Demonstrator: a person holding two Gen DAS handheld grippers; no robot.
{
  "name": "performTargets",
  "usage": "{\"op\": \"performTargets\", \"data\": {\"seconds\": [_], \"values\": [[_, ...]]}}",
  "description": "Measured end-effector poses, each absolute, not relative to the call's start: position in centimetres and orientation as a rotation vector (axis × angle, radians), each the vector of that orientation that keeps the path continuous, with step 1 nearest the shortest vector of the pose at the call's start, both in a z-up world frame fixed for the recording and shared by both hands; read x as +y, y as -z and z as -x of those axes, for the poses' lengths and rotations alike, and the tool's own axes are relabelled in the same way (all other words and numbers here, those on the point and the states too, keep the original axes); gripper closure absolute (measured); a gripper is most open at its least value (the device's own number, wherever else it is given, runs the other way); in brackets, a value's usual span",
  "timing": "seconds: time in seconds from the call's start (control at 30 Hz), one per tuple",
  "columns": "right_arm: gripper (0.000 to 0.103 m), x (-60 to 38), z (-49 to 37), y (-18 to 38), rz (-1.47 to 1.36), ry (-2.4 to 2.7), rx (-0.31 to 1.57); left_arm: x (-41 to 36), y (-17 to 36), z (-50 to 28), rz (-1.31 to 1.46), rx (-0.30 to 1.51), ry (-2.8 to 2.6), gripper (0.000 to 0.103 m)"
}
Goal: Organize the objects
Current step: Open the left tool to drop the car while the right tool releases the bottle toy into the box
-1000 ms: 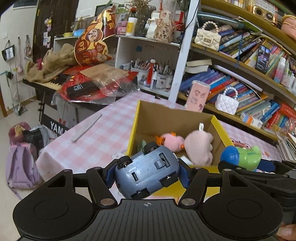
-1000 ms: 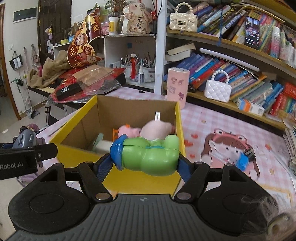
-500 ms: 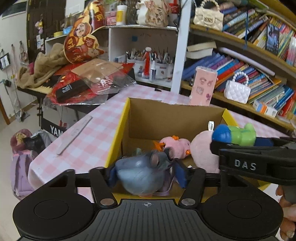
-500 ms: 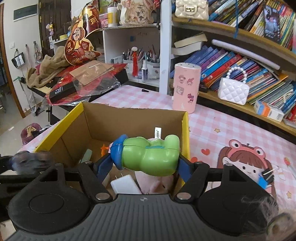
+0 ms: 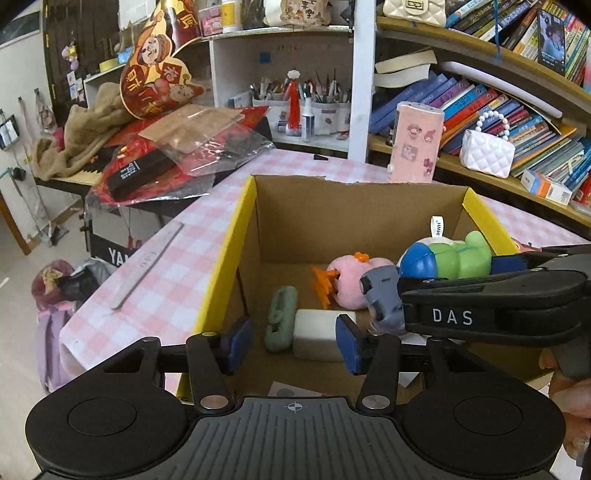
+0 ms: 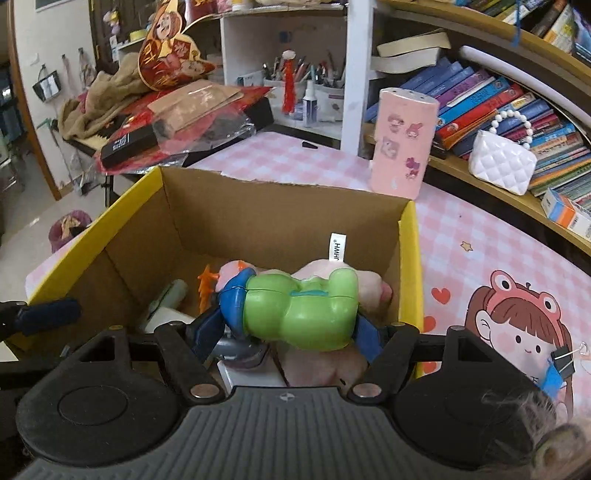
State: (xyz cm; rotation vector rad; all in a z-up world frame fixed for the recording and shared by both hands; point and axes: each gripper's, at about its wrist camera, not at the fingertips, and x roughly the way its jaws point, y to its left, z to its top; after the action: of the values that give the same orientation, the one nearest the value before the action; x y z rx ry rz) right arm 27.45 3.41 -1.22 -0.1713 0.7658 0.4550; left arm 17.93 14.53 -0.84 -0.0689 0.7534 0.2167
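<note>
Over the cardboard box (image 5: pixel 354 206): my left hand-held gripper (image 5: pixel 291 341), spread and empty; my right hand-held gripper (image 6: pixel 291 328), pinching the green toy figure (image 6: pixel 301 310); blue-grey toy car (image 5: pixel 382 299) below.

Two black plastic handheld grippers: left gripper (image 5: pixel 291 345) and right gripper (image 6: pixel 291 328) each have a ribbed grey base, round side discs, silver screws, blue pads. "DAS" lettering marks one side.

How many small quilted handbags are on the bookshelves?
2. A white handbag with a pearl handle sits on the lower shelf against the books; a cream handbag sits on the upper shelf, partly cropped. More may be hidden.
</note>
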Motion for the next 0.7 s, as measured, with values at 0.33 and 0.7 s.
{"op": "performTargets", "data": {"seconds": [0.33, 0.7], "values": [[0.029, 3.4, -27.4, 1.2, 0.171, -0.45, 0.762, 14.4, 0.7, -17.6, 0.07, 0.743, -0.21, 0.041], [0.023, 1.9, -24.1, -2.0, 0.112, -0.385, 0.64, 14.1, -1.5, -14.9, 0.061, 0.634, -0.201, 0.02]]}}
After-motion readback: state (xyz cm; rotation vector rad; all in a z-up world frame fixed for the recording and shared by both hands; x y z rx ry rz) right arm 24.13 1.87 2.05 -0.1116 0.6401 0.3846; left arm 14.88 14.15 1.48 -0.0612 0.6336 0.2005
